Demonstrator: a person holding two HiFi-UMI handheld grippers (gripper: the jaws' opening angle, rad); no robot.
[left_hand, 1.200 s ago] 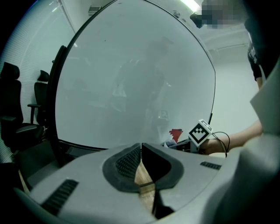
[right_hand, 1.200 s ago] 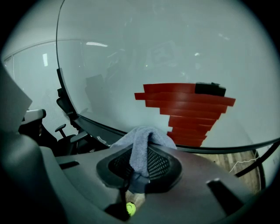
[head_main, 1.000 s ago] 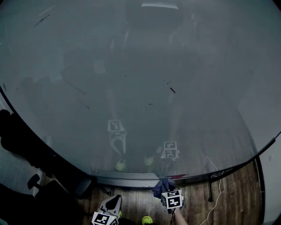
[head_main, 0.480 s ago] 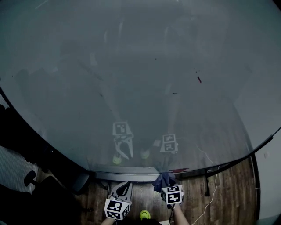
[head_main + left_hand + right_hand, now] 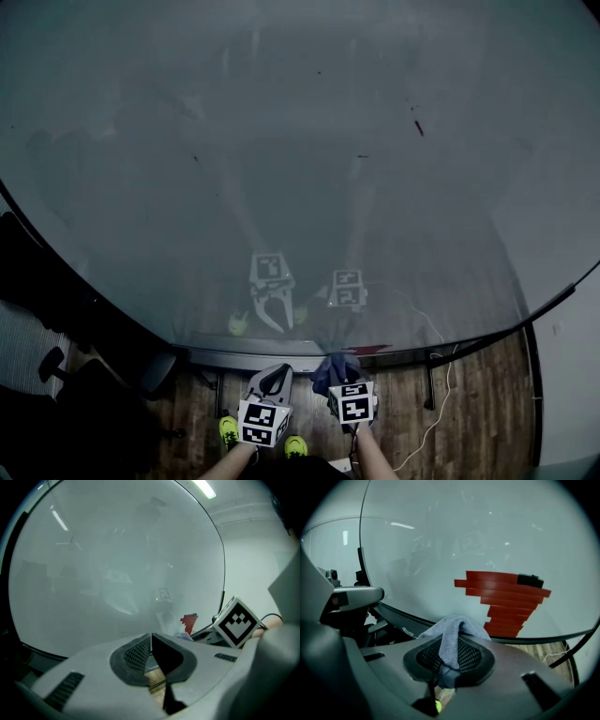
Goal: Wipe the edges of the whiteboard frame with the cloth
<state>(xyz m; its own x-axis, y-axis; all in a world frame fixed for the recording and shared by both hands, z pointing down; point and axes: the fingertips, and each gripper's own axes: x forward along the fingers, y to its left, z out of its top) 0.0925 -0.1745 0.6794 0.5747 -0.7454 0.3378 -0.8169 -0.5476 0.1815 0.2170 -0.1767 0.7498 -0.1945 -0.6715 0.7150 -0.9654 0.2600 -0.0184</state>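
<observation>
1. Right gripper: jaws clamped on the grey-blue cloth. The cloth is pinched between the pads and bunches out over the tips.
2. The cloth sits ahead of the right jaws, at the lower rail of the whiteboard frame. Contact with the rail cannot be confirmed.
3. Left gripper: jaw tips together, nothing between them. It is just left of the right gripper and pointed at the same lower rail.
4. Whiteboard fills the space ahead of both grippers, and both are reflected in its surface.
5. Red stepped patch low on the board, ahead and slightly right of the right jaws.
6. Wood floor below both grippers. A white cable runs to the right of the right gripper.
</observation>
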